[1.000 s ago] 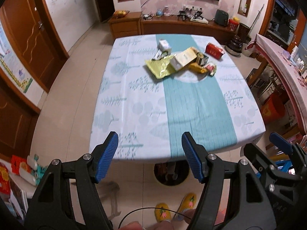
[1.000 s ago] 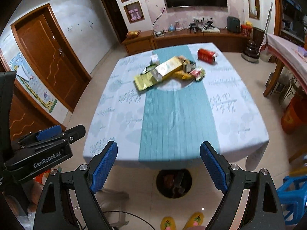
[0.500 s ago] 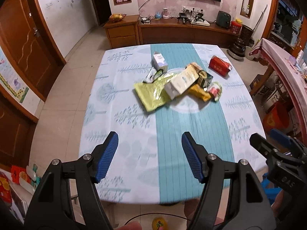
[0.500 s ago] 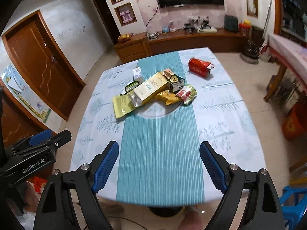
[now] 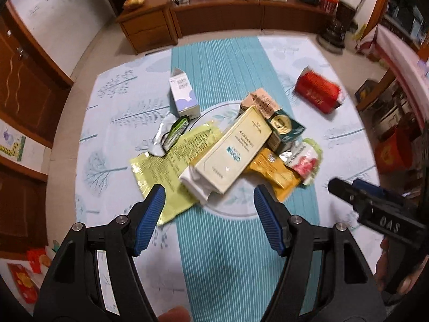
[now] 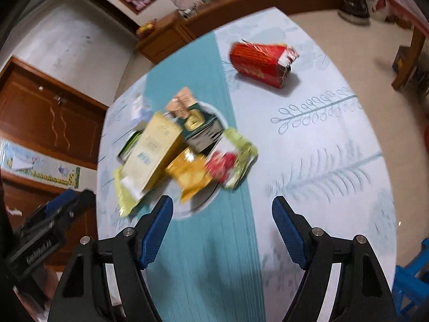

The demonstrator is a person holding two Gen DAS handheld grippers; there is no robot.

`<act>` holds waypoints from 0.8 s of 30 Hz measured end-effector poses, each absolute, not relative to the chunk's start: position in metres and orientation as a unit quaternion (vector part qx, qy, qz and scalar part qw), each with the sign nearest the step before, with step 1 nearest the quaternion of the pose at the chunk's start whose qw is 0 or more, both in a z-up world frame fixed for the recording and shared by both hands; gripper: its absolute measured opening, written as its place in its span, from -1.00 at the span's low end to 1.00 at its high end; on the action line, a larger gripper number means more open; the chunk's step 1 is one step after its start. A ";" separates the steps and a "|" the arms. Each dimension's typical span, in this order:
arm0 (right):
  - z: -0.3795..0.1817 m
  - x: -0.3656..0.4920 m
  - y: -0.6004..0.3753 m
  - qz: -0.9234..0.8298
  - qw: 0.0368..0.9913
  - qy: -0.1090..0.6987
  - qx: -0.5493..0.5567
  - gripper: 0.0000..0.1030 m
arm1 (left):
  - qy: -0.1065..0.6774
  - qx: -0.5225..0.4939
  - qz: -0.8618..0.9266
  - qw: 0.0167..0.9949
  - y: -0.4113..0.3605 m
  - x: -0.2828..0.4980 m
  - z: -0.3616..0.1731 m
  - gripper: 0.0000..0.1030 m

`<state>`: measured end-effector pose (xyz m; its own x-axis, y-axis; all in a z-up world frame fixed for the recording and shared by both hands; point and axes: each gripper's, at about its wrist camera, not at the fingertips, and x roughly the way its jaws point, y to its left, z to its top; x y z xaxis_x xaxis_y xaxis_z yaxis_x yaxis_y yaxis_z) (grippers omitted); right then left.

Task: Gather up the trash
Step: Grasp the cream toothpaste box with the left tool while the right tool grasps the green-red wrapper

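Observation:
A pile of trash lies mid-table on the teal-striped cloth (image 5: 222, 263): a cream box (image 5: 233, 153) on top, a yellow-green pouch (image 5: 166, 171), an orange packet (image 5: 276, 171), a red-and-green snack packet (image 5: 305, 161), a dark green box (image 5: 284, 127), a silver wrapper (image 5: 171, 134) and a small white carton (image 5: 183, 95). A red packet (image 5: 317, 92) lies apart at the far right. My left gripper (image 5: 208, 190) hangs open above the pile's near edge, holding nothing. My right gripper (image 6: 222, 200) is open and empty, just short of the snack packet (image 6: 230, 161) and the orange packet (image 6: 190, 174); the red packet (image 6: 260, 59) lies beyond.
A wooden sideboard (image 5: 241, 18) runs along the far wall and a wooden door (image 5: 24, 86) stands at the left. A blue stool (image 6: 410, 287) sits off the table's right edge. A red bin (image 5: 391, 153) is on the floor at the right.
Both grippers have travelled from beyond the table's near edge forward over it and down towards the pile, which now looms much larger. The right wrist view has rolled and blurred.

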<state>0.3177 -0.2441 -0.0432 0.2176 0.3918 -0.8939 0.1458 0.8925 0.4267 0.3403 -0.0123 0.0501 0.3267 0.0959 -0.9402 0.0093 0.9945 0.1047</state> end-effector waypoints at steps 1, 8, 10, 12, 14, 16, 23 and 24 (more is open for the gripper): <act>-0.052 0.325 -0.244 0.079 0.745 0.625 0.220 0.52 | 0.587 0.050 0.028 0.807 -0.015 0.349 0.041 0.28; -0.098 0.367 -0.235 0.066 0.725 0.645 0.233 0.52 | 0.627 0.061 0.036 0.776 -0.019 0.382 -0.001 0.28; -0.104 0.372 -0.232 0.066 0.724 0.649 0.226 0.51 | 0.635 0.065 0.033 0.769 -0.021 0.389 -0.010 0.28; -0.105 0.375 -0.227 0.069 0.732 0.642 0.215 0.33 | 0.640 0.073 0.030 0.764 -0.024 0.395 -0.017 0.28; -0.107 0.379 -0.223 0.073 0.737 0.642 0.198 0.09 | 0.646 0.084 0.029 0.758 -0.028 0.400 -0.025 0.28; -0.109 0.381 -0.220 0.080 0.738 0.642 0.191 -0.08 | 0.650 0.094 0.032 0.754 -0.030 0.404 -0.032 0.28; -0.109 0.378 -0.227 0.095 0.733 0.640 0.210 -0.31 | 0.656 0.108 0.036 0.747 -0.033 0.418 -0.048 0.28; -0.107 0.376 -0.229 0.098 0.734 0.639 0.210 -0.35 | 0.654 0.111 0.037 0.747 -0.034 0.419 -0.049 0.25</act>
